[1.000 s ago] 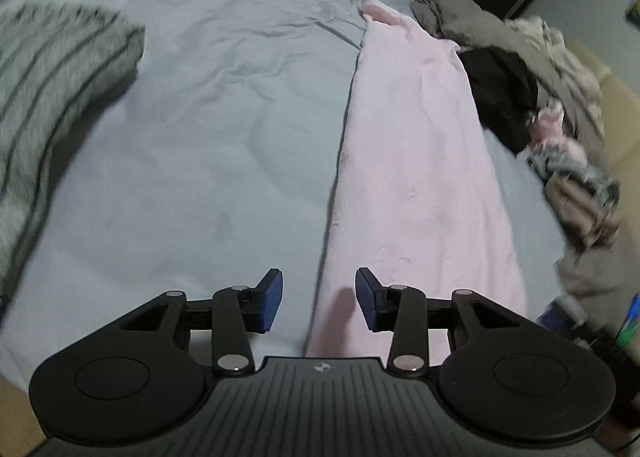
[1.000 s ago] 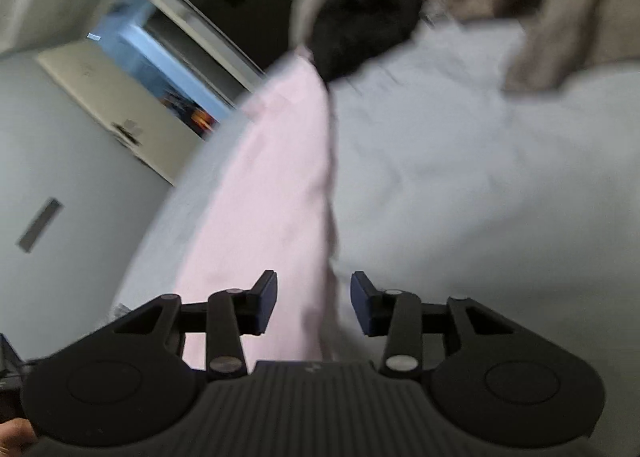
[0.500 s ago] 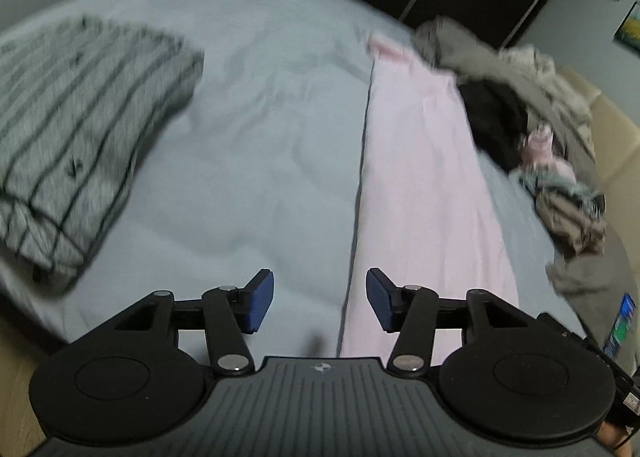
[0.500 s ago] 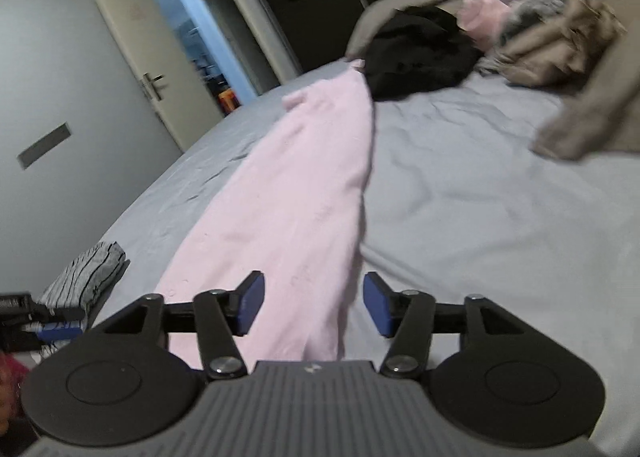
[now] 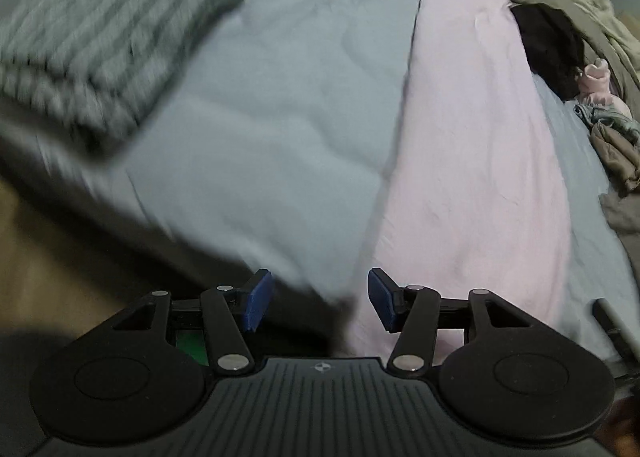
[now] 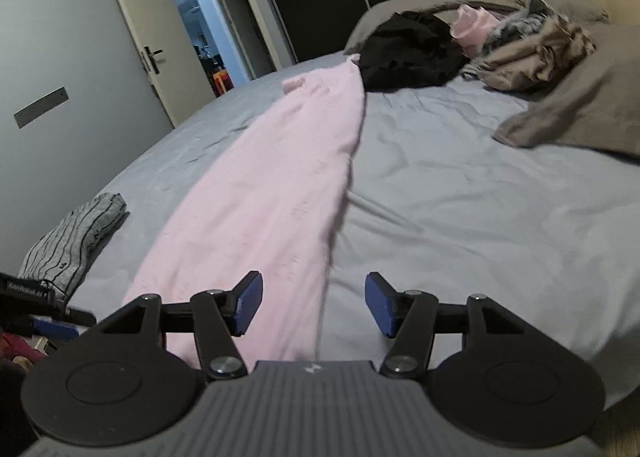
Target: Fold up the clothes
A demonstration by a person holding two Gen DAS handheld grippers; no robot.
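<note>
A long pink garment (image 5: 472,145) lies flat in a narrow strip on the blue-grey bed sheet (image 5: 280,129), running from the near edge to the far side. In the right wrist view the pink garment (image 6: 280,185) stretches away toward a pile of clothes. My left gripper (image 5: 316,301) is open at the bed's near edge, just left of the garment's near end, holding nothing. Over the garment's near right edge, the right gripper (image 6: 312,303) also stands open and empty.
A folded grey striped garment (image 5: 108,37) (image 6: 76,237) lies on the bed's left part. A heap of unfolded clothes, black (image 6: 412,53), pink and tan, lies at the far right near a brown pillow (image 6: 580,105). An open door (image 6: 136,33) stands beyond the bed.
Both grippers have pulled back toward the bed's near edge and opened wider. The left view swung left and down, showing the bed's edge and floor; the right view has levelled out.
</note>
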